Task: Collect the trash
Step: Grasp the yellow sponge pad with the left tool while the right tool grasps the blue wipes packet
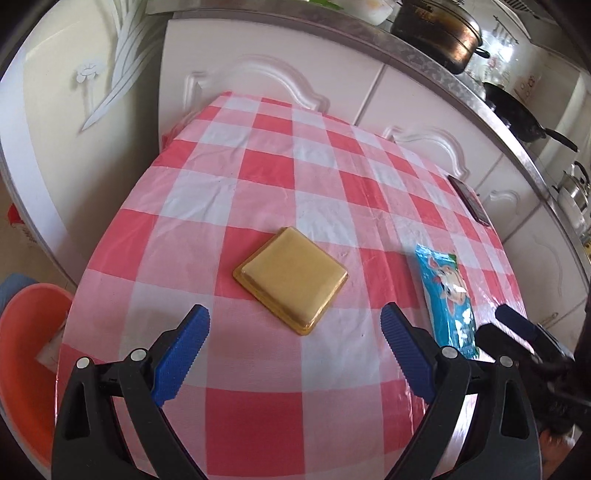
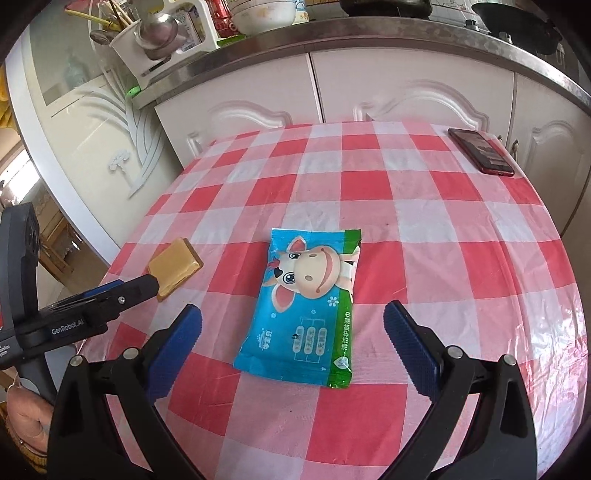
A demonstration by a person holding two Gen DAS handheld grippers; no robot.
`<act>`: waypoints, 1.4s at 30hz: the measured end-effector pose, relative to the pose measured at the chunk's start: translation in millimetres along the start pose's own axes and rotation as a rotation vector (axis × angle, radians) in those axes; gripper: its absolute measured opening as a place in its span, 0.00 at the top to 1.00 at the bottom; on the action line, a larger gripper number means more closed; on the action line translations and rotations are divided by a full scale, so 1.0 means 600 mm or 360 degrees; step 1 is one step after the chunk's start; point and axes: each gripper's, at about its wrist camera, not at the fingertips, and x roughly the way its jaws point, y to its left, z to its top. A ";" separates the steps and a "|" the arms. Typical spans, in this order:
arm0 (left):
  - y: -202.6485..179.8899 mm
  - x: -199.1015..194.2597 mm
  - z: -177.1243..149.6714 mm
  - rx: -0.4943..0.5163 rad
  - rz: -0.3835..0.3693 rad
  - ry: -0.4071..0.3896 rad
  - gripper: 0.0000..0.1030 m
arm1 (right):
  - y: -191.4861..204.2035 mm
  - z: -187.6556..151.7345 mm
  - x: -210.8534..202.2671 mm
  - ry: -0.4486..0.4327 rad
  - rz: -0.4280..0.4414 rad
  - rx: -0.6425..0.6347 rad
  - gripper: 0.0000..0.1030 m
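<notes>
A flat yellow-brown plastic tray (image 1: 291,275) lies on the red-and-white checked tablecloth (image 1: 258,177), just ahead of my open, empty left gripper (image 1: 295,321). It also shows in the right wrist view (image 2: 175,267), partly behind the left gripper's fingers (image 2: 140,290). A blue wet-wipe packet with a cartoon cow (image 2: 306,306) lies between and ahead of the blue pads of my open, empty right gripper (image 2: 291,325). The packet also shows in the left wrist view (image 1: 448,299), with the right gripper's fingertips (image 1: 511,321) beside it.
An orange basin (image 1: 26,350) stands on the floor left of the table. A dark red phone (image 2: 480,151) lies at the table's far right edge. White cabinets (image 2: 406,92) and a counter with pots (image 1: 439,33) and dishes stand behind.
</notes>
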 end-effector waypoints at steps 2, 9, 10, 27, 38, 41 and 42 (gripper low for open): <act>-0.004 0.008 0.003 -0.0041 0.0017 -0.0003 0.10 | -0.001 0.002 0.005 0.0014 -0.0012 0.0004 0.04; -0.026 0.035 0.020 -0.0068 0.0125 -0.0023 0.10 | -0.021 -0.002 0.016 0.0066 0.0010 0.0103 0.04; -0.028 0.037 0.022 -0.0062 0.0142 -0.0033 0.10 | -0.025 -0.003 0.018 0.0080 0.0020 0.0127 0.04; -0.063 0.063 0.034 0.0131 0.0204 -0.0083 0.33 | -0.018 0.002 0.049 0.0123 0.0038 0.0019 0.04; -0.066 0.051 0.014 0.0189 0.0212 -0.0042 0.23 | -0.017 0.018 0.062 0.0131 0.0001 -0.0012 0.26; -0.067 0.052 0.014 0.0189 0.0223 -0.0044 0.23 | -0.015 0.019 0.063 0.0134 -0.0010 -0.0014 0.26; -0.068 0.052 0.014 0.0186 0.0219 -0.0040 0.23 | -0.013 0.018 0.063 0.0134 -0.0017 -0.0019 0.26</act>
